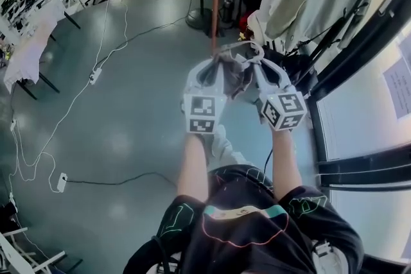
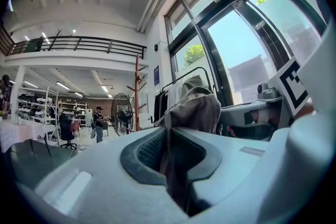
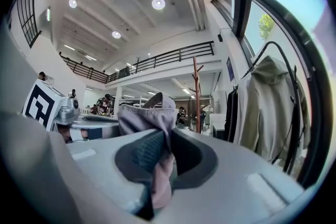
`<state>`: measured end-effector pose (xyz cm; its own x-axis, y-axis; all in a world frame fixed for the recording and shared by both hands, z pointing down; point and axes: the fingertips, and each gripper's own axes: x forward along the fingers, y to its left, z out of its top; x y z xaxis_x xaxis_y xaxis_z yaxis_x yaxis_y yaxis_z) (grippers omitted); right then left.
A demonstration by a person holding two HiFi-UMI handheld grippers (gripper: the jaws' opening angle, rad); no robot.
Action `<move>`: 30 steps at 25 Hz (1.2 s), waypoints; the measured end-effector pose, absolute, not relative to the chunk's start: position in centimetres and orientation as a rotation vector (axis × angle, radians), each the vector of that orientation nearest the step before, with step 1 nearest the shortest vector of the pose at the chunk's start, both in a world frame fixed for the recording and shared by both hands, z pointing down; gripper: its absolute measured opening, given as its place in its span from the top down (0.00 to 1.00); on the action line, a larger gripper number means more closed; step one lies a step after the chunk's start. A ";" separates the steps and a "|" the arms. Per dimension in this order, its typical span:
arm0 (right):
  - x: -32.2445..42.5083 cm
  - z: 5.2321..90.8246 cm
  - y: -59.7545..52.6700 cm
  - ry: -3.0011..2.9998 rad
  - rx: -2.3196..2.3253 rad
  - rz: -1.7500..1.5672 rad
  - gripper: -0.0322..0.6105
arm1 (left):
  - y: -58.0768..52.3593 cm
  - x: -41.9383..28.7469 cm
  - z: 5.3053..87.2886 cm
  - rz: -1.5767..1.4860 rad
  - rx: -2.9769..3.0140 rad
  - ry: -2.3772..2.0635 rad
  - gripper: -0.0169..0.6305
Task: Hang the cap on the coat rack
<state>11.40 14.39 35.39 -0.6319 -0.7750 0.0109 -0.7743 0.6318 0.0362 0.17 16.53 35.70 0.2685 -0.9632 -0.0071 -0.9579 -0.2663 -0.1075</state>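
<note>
The grey-brown cloth cap (image 1: 234,74) was soft and matt. The left tongs (image 2: 168,157) and right tongs (image 3: 157,160) were smooth grey plastic, pads (image 2: 149,150) dark and ribbed. The grey floor (image 1: 128,106) shone glossy.

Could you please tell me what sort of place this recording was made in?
Probably a large open workshop or studio hall: a railed mezzanine overlooks it, tall windows line one wall, and power cables trail across the floor.
</note>
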 end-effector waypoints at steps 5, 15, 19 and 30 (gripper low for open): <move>11.3 35.7 10.9 -2.815 1.319 -0.023 0.88 | 13.3 0.2 36.1 -0.070 -2.446 1.855 0.91; 8.8 38.3 2.8 -2.816 1.269 0.104 0.88 | 5.7 -2.3 38.5 -0.141 -2.470 1.930 0.91; 8.2 38.7 -1.3 -2.827 1.262 0.154 0.88 | 2.0 -2.7 38.8 -0.187 -2.478 1.937 0.91; 7.8 38.1 -13.6 -2.862 1.307 0.238 0.88 | -9.7 -3.3 38.0 -0.301 -2.495 1.864 0.91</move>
<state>7.76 -13.62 38.15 -0.6569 -0.7523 0.0500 -0.7502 0.6456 -0.1425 -3.33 -9.73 37.96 0.2719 -0.9512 0.1459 -0.9489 -0.2903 -0.1242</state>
